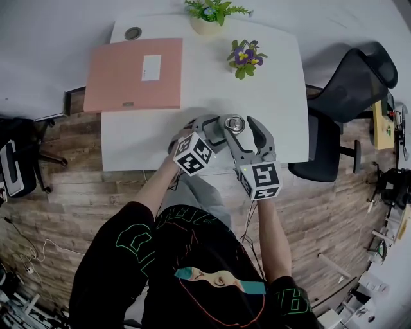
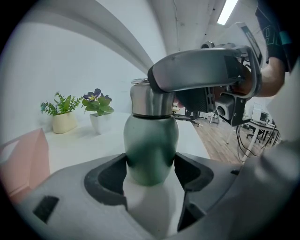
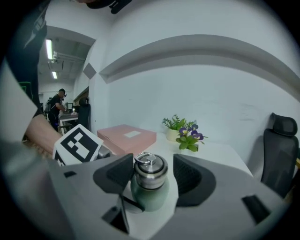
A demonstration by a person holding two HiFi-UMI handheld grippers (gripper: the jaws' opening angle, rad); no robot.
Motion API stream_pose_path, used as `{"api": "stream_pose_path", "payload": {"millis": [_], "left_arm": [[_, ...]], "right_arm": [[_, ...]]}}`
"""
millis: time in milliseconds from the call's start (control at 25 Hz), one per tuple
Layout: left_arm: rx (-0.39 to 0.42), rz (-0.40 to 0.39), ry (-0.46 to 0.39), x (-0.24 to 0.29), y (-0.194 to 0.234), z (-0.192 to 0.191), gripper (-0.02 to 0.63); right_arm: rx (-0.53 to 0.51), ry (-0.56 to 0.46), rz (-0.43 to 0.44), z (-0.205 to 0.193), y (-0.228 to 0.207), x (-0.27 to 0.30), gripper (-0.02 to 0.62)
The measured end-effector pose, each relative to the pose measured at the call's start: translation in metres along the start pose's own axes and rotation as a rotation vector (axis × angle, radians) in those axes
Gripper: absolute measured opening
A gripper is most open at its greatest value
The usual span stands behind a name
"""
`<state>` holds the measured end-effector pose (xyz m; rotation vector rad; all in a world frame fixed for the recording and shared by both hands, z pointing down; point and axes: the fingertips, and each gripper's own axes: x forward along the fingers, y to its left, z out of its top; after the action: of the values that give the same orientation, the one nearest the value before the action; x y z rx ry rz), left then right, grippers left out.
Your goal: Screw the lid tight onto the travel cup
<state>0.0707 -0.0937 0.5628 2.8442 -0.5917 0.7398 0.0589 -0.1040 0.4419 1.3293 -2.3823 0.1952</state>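
Observation:
The travel cup (image 2: 151,145) has a green body and a steel lid (image 3: 150,169) with a ring on top. It stands near the front edge of the white table (image 1: 276,83). My left gripper (image 2: 151,171) is shut on the green body, both pads pressed against its sides. My right gripper (image 3: 151,176) straddles the lid from above; its jaws stand open, with a gap showing at the right pad. In the head view the lid (image 1: 234,123) shows between the left gripper (image 1: 217,133) and the right gripper (image 1: 239,125).
A flat pink box (image 1: 135,74) lies at the table's back left, beside a small round disc (image 1: 133,33). Two potted plants (image 1: 209,16) (image 1: 244,58) stand at the back. A black office chair (image 1: 340,96) sits right of the table.

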Motion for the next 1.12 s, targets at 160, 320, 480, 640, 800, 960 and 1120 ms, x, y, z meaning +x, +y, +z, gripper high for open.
{"api": "stream_pose_path", "payload": {"millis": [160, 320, 480, 640, 800, 960, 1120], "left_arm": [[-0.003, -0.001, 0.003, 0.000, 0.001, -0.001, 0.330], [-0.003, -0.001, 0.003, 0.000, -0.001, 0.000, 0.330], [-0.004, -0.004, 0.003, 0.000, -0.001, -0.001, 0.330], [-0.007, -0.009, 0.006, -0.001, -0.001, -0.002, 0.330], [-0.005, -0.012, 0.005, 0.000, 0.000, -0.001, 0.330], [-0.006, -0.016, 0.007, -0.001, -0.001, -0.001, 0.330], [-0.005, -0.015, 0.006, 0.000, 0.000, -0.002, 0.331]], "right_arm": [[-0.049, -0.014, 0.108, 0.004, 0.003, -0.003, 0.271], [-0.062, -0.013, 0.233, 0.009, 0.011, -0.007, 0.270], [-0.085, -0.033, 0.335, 0.008, 0.011, -0.003, 0.275], [-0.090, -0.012, 0.400, 0.006, 0.008, 0.002, 0.267], [-0.080, 0.003, 0.522, 0.007, 0.010, 0.004, 0.272], [-0.096, 0.035, 0.604, 0.003, 0.009, 0.005, 0.250], [-0.075, 0.048, 0.666, 0.003, 0.007, 0.005, 0.238]]}}
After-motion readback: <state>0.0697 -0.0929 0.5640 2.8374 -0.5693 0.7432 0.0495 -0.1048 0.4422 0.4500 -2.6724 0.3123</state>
